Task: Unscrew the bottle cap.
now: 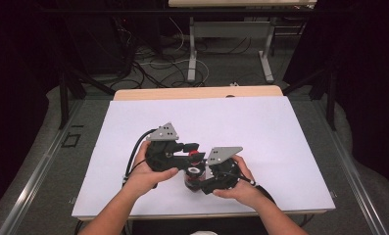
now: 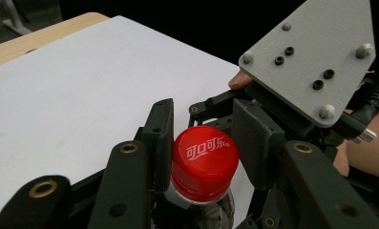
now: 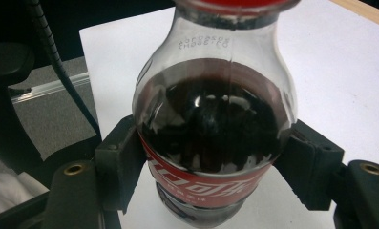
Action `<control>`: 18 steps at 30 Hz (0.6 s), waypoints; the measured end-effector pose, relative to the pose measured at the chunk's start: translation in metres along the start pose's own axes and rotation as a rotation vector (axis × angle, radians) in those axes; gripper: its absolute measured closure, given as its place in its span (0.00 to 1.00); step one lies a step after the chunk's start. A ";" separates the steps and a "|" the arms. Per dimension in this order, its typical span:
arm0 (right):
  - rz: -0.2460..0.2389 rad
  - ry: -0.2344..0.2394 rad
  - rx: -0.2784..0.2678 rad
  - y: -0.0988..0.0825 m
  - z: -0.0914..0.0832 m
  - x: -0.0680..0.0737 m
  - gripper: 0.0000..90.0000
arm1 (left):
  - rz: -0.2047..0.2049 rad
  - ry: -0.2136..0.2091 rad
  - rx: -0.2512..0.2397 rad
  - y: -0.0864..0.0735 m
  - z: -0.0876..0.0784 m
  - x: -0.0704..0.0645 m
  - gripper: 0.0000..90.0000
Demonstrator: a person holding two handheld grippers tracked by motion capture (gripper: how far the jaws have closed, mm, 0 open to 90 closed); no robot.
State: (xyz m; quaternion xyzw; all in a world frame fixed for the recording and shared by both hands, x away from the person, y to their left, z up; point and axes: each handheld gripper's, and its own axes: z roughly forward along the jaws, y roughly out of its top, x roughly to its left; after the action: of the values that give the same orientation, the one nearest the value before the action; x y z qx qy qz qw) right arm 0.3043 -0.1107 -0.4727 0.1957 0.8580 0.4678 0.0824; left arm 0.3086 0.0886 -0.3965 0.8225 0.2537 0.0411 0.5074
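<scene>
basically right gripper is clamped on the cola bottle body, steadying it near-centre on the white table. left gripper jaws bracket the red cap, one pad touching, other slightly off — looks like uncapping setup.

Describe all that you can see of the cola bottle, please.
The cola bottle is small, of clear plastic, with dark drink up to its shoulder, a red label with white writing and a red cap still on. It stands upright on the white sheet. The right gripper clamps its body; the left gripper has its jaws around the cap.
</scene>
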 end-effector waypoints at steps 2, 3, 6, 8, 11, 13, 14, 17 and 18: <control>0.014 -0.009 0.002 0.000 0.000 0.000 0.34 | -0.002 0.040 -0.004 0.000 0.001 -0.004 0.68; 0.015 -0.019 -0.005 0.000 0.000 0.000 0.34 | -0.026 0.075 -0.018 0.000 0.003 -0.007 0.68; 0.017 -0.049 -0.008 0.000 0.000 0.000 0.34 | -0.044 0.145 -0.024 0.001 0.004 -0.013 0.68; 0.023 -0.053 -0.009 0.000 0.000 -0.001 0.34 | -0.036 0.170 -0.034 0.001 0.006 -0.017 0.68; 0.023 -0.044 -0.012 0.000 -0.002 -0.003 0.34 | -0.027 0.129 -0.047 0.002 0.006 -0.015 0.60; 0.017 -0.047 -0.014 0.000 -0.003 -0.003 0.34 | -0.028 0.116 -0.037 0.003 0.003 -0.014 0.55; 0.017 -0.038 -0.013 0.000 -0.004 -0.003 0.34 | -0.021 0.105 -0.031 0.004 0.001 -0.013 0.54; 0.014 -0.032 -0.010 0.000 -0.004 -0.003 0.34 | 0.011 0.072 -0.011 0.006 -0.005 -0.009 0.53; 0.013 -0.033 -0.010 0.000 -0.004 -0.003 0.34 | 0.016 0.062 -0.007 0.006 -0.006 -0.008 0.53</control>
State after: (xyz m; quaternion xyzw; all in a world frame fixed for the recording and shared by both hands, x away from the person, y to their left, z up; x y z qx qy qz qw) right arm 0.3056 -0.1147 -0.4709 0.2083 0.8529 0.4694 0.0944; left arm 0.3021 0.0882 -0.3871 0.8210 0.2626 0.0716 0.5018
